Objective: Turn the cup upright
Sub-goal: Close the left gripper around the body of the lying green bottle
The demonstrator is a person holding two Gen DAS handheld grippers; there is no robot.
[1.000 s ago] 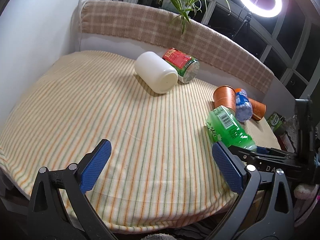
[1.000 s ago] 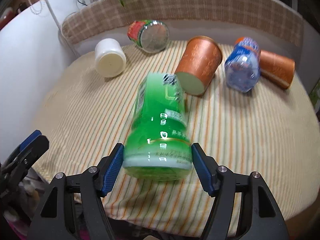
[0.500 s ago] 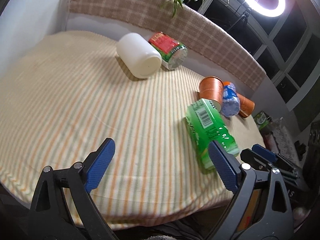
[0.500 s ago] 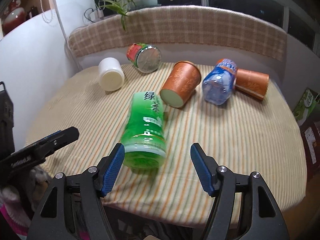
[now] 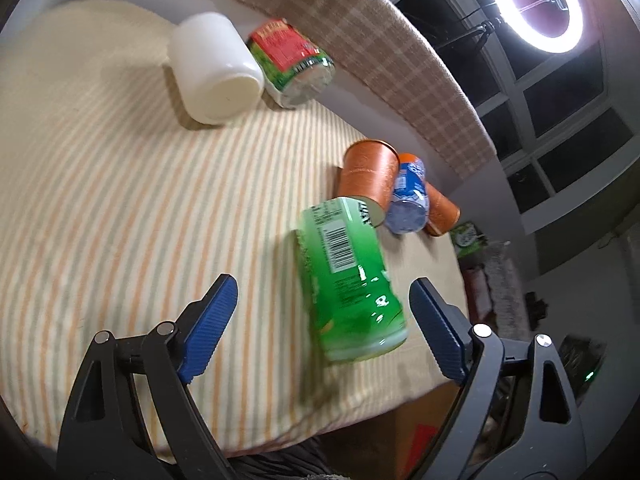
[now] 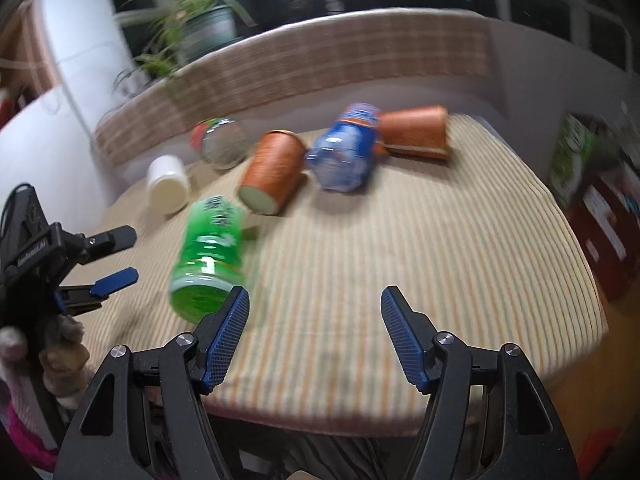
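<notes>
A green cup point(image 5: 348, 280) lies on its side near the table's front edge; it also shows in the right wrist view point(image 6: 210, 256). My left gripper point(image 5: 322, 330) is open, its fingers either side of the cup's near end, apart from it. My right gripper point(image 6: 314, 338) is open and empty, to the right of the green cup. Two orange cups lie on their sides further back, one close to the green cup point(image 6: 274, 174) and one far right point(image 6: 414, 132). The left gripper shows in the right wrist view point(image 6: 116, 258).
A blue bottle point(image 6: 344, 154), a white jar point(image 5: 214, 72) and a red-labelled glass jar point(image 5: 292, 64) lie on the striped tablecloth point(image 5: 120, 200). A checked padded back point(image 6: 320, 64) borders the far side. A ring light point(image 5: 536, 4) and boxes point(image 6: 600, 216) stand beyond the right edge.
My right gripper has let the green cup go and drawn back to the right. My left gripper has swung right and now frames the green cup. The cup lies on the table.
</notes>
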